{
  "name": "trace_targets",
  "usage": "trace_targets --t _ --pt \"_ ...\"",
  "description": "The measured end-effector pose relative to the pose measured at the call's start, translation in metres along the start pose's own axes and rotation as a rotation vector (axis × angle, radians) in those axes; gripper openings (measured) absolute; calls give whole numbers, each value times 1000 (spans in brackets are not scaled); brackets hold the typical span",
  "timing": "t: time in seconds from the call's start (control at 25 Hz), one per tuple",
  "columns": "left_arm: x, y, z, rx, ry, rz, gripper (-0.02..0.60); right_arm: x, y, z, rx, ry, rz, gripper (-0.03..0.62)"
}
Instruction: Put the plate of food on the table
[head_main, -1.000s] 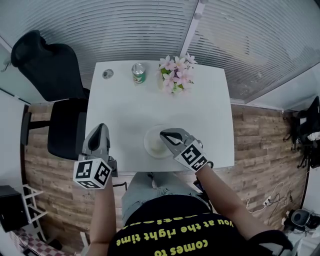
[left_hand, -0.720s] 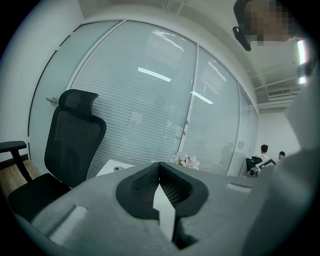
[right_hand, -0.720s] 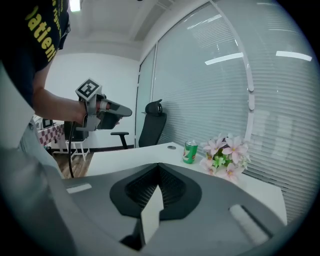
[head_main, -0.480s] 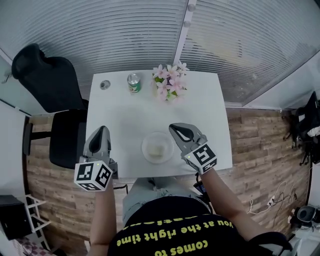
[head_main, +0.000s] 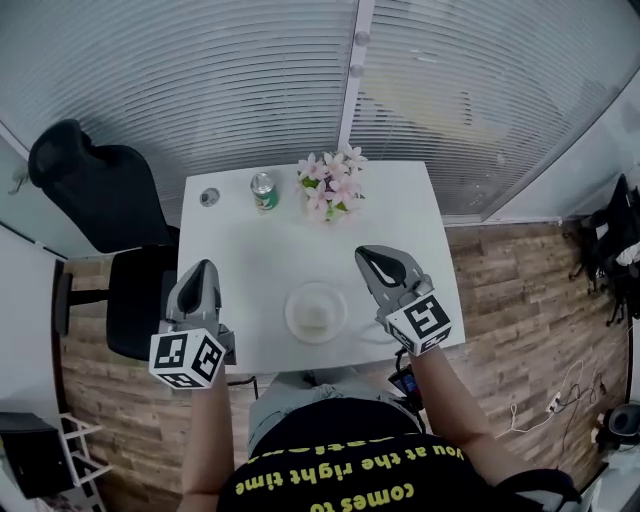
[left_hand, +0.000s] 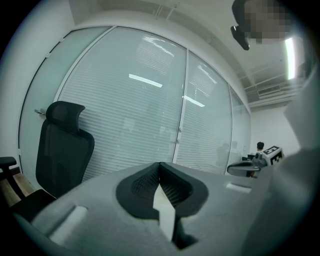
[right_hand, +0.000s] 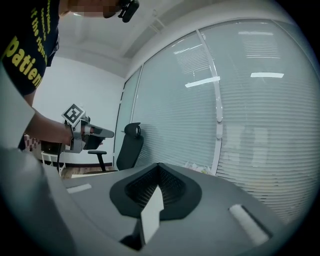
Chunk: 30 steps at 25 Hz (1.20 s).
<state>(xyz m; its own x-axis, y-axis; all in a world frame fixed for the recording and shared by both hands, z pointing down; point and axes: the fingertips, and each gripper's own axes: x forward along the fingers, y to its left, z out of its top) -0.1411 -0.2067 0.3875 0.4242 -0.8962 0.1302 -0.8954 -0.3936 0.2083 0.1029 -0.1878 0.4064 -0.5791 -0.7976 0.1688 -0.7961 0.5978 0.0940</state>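
Plate of food (head_main: 316, 311) already down on the table (head_main: 250, 250), flat, close to the edge nearest the person and about midway along it; placing judged done. Left hand-held gripper (head_main: 201, 275) and right hand-held gripper (head_main: 372, 260) both pinched together on nothing, flanking the plate without touching, probably held clear to avoid nudging it. Can (head_main: 264, 192) and flowers (head_main: 331, 186) by the far edge, well apart from the plate.

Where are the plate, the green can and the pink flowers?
plate (head_main: 297, 300): head view, on its bare rim.
green can (head_main: 262, 184): head view, on its silver top.
pink flowers (head_main: 330, 186): head view, on the middle blossoms.
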Motion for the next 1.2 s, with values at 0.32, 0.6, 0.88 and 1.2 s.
trace_targets --t 0.32,0.6,0.88,1.2 --pt "9 -6 11 23 -14 -21 2 -18 -13 22 23 -48 -60 8" --pt "15 -7 9 31 0 -26 2 -33 -27 32 84 -79 -100 8" --pt "15 -7 4 31 6 -19 0 -37 -32 42 139 -115 -110 6" --pt "16 -6 4 26 6 -20 2 -34 -34 46 140 -118 -109 6"
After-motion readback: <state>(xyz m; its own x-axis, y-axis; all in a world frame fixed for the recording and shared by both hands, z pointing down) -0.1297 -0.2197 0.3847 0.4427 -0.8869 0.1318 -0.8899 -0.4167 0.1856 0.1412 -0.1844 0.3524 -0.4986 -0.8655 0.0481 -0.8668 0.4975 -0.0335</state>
